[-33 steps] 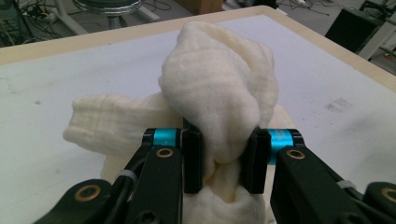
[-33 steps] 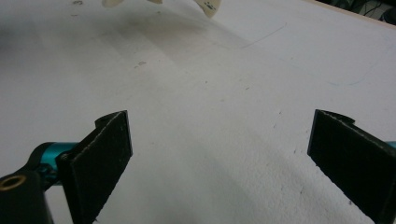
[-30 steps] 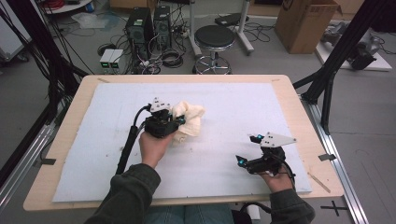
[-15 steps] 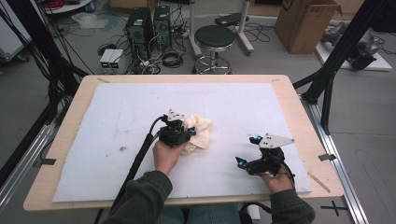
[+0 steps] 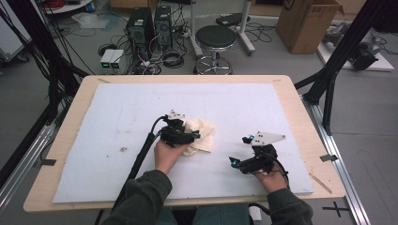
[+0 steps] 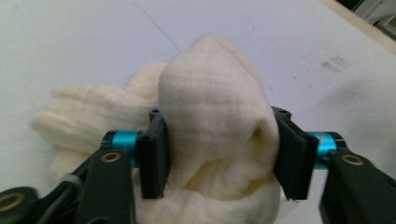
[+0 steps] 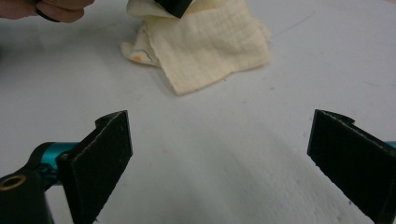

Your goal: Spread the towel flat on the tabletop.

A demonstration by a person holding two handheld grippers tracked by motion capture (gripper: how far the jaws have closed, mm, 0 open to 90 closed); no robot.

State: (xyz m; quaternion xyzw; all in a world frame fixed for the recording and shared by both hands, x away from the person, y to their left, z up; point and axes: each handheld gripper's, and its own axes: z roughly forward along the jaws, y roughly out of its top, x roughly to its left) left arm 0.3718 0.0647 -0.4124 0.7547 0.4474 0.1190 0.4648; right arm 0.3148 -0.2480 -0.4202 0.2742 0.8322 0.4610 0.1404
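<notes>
White table [image 5: 117,126], cloth's [image 7: 210,42] orange spot.

Wooden table [image 5: 70,140] – white foam sheet [image 5: 234,108] on top – cream cloth [image 5: 202,133] lying on sheet.

**Stuff around the bench**

The wooden table [image 5: 61,154] has a big white foam sheet [image 5: 234,108] covering most of its top. Behind it on the grey floor there's a round black stool [image 5: 215,36] on a chrome base, two black computer towers [image 5: 149,23] with tangled cables beside them, and a brown cardboard box [image 5: 307,23] off right.
</notes>
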